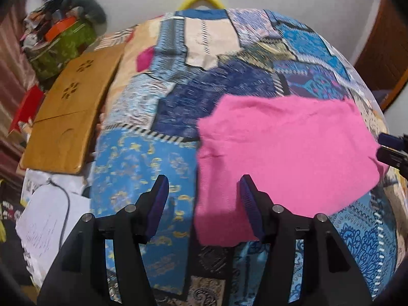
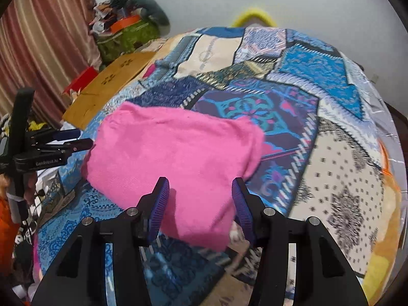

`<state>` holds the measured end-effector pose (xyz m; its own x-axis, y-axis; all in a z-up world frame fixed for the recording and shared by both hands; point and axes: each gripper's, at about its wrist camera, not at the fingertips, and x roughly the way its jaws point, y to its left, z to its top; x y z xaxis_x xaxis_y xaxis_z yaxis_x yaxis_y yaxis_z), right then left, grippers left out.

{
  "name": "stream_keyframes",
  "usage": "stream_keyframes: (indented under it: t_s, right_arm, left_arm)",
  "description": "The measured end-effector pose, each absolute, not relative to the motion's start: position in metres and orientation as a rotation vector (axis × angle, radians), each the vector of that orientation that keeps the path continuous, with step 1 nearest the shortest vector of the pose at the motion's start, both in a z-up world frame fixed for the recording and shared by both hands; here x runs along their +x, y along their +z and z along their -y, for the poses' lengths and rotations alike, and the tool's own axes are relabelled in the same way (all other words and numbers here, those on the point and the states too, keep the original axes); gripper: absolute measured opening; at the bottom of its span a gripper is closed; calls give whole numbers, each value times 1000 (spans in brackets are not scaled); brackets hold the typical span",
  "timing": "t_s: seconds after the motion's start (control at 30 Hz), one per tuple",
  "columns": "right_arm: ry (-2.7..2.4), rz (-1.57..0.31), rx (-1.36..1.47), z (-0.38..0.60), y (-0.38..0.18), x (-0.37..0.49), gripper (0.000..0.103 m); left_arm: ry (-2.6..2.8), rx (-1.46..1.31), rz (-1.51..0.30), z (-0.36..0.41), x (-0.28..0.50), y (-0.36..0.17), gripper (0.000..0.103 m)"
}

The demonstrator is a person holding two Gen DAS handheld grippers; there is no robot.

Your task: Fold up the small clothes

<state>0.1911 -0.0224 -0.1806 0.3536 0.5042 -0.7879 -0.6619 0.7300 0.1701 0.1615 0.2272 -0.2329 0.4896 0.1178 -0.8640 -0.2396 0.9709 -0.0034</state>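
A pink cloth point(image 1: 285, 153) lies folded and flat on the patchwork bedspread point(image 1: 178, 97). My left gripper point(image 1: 204, 191) is open above the cloth's near left corner, holding nothing. The pink cloth point(image 2: 173, 153) also shows in the right wrist view. My right gripper point(image 2: 200, 193) is open above its near edge, empty. The left gripper point(image 2: 79, 137) shows at the cloth's left side in the right wrist view. The right gripper's fingertips point(image 1: 390, 140) show at the cloth's right edge in the left wrist view.
A brown cardboard sheet point(image 1: 68, 112) lies on the bed's left side. A green bag point(image 1: 61, 46) piled with clutter stands at the far left. White papers point(image 1: 46, 219) with a black cable lie at the near left. A striped curtain point(image 2: 46, 38) hangs left.
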Motion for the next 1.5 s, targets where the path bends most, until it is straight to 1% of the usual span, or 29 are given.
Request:
stream_keyframes:
  t_s: [0.17, 0.27, 0.43, 0.63, 0.8, 0.87, 0.93, 1.0, 1.07, 1.13, 1.2, 1.23, 1.3, 1.37, 1.43, 1.47, 1.5]
  right_arm:
    - [763, -861, -139, 37, -148, 177, 47]
    - [779, -776, -118, 42, -119, 160, 47]
    - [816, -626, -80, 50, -70, 129, 47]
    - [847, -437, -29, 63, -15, 87, 47]
    - [868, -296, -2, 73, 18, 47, 47]
    - [870, -259, 9, 76, 24, 35, 48]
    - [874, -234, 31, 79, 28, 25, 52]
    - [868, -218, 51, 82, 29, 17, 60]
    - [851, -212, 56, 83, 27, 11, 60]
    - [838, -219, 52, 81, 24, 8, 63]
    - [816, -222, 42, 80, 20, 8, 80]
    - [798, -216, 35, 79, 19, 6, 82]
    - [772, -210, 18, 79, 19, 2, 84]
    - [760, -215, 9, 80, 18, 1, 87]
    - [743, -213, 11, 81, 16, 1, 94]
    - [735, -210, 12, 81, 16, 1, 100]
    - [724, -206, 14, 82, 16, 1, 103]
  left_arm:
    - [257, -170, -949, -233, 144, -196, 57]
    - [265, -170, -875, -225, 129, -166, 57]
    - [244, -157, -692, -200, 94, -102, 57]
    - [202, -155, -483, -168, 48, -36, 57]
    - [179, -111, -348, -139, 12, -4, 58]
    - [174, -92, -292, -128, -3, 3, 61]
    - [177, -85, -246, -120, -15, 7, 63]
    - [169, -97, -228, -116, -23, 8, 65]
    - [166, -110, -221, -114, -27, 7, 67]
    - [166, -113, -215, -111, -33, 4, 71]
    - [171, -109, -207, -108, -37, 2, 82]
    - [175, -103, -203, -105, -40, 1, 85]
    - [186, -99, -201, -101, -43, -2, 96]
    - [204, -92, -205, -98, -46, -4, 101]
    - [217, -78, -204, -94, -47, -6, 102]
    - [222, -74, -204, -93, -47, -6, 102]
    - [227, -73, -205, -92, -48, -7, 102]
